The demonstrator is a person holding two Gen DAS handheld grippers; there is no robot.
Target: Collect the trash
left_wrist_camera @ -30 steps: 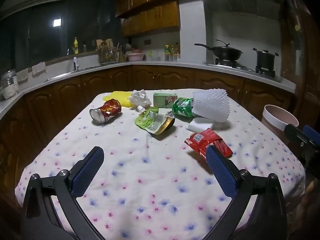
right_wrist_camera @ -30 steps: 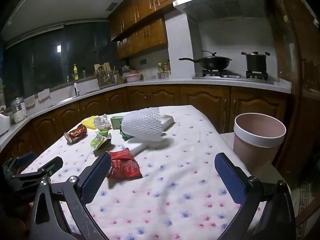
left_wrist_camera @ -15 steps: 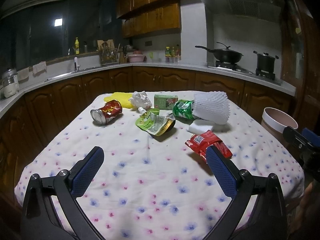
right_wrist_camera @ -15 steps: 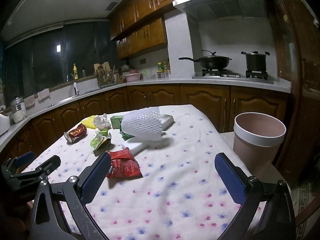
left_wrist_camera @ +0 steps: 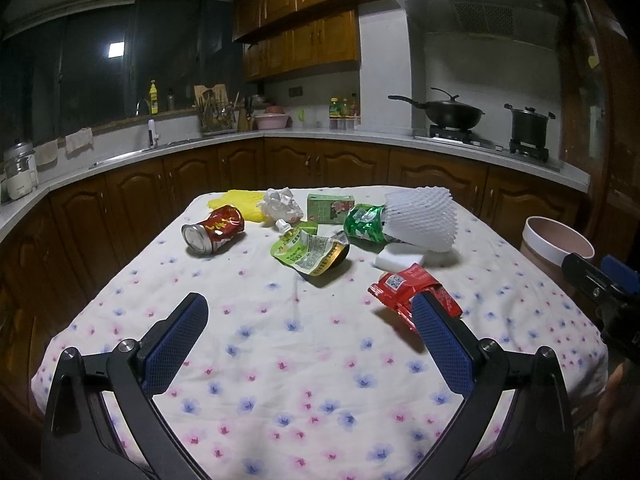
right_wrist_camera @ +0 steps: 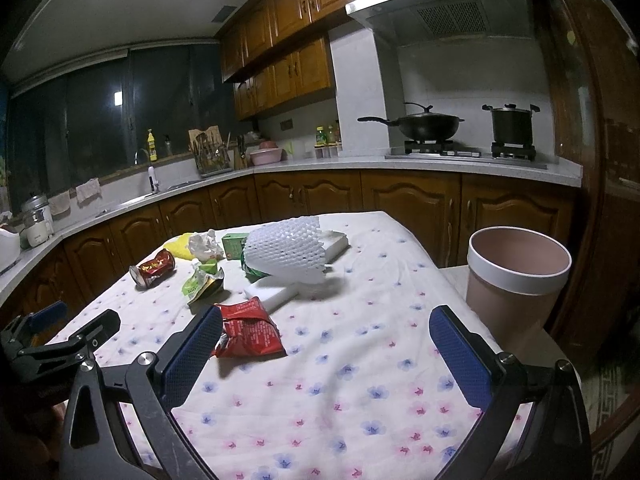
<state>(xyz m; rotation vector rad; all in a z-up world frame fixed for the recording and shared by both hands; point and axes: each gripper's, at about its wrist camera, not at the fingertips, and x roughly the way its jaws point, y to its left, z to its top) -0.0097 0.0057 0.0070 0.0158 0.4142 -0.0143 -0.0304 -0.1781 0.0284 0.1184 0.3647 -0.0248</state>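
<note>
Trash lies on a flowered tablecloth (left_wrist_camera: 304, 344): a crushed red can (left_wrist_camera: 213, 230), a green pouch (left_wrist_camera: 310, 250), a red wrapper (left_wrist_camera: 404, 290), a white foam net (left_wrist_camera: 420, 220), a green bag (left_wrist_camera: 364, 222), a green carton (left_wrist_camera: 330, 208), crumpled paper (left_wrist_camera: 282, 205) and a yellow net (left_wrist_camera: 240, 204). My left gripper (left_wrist_camera: 310, 320) is open and empty above the near cloth. My right gripper (right_wrist_camera: 326, 334) is open and empty, its left finger beside the red wrapper (right_wrist_camera: 250, 328). The pink bin (right_wrist_camera: 516, 280) stands right of the table.
A white foam block (left_wrist_camera: 400, 258) lies under the net. Wooden cabinets and a counter ring the table. A wok (right_wrist_camera: 428, 126) and a pot (right_wrist_camera: 512, 124) sit on the stove at the back right. The left gripper (right_wrist_camera: 60, 340) shows in the right wrist view.
Both grippers stay open and empty. The left wrist view has shifted slightly; the trash has not moved.
</note>
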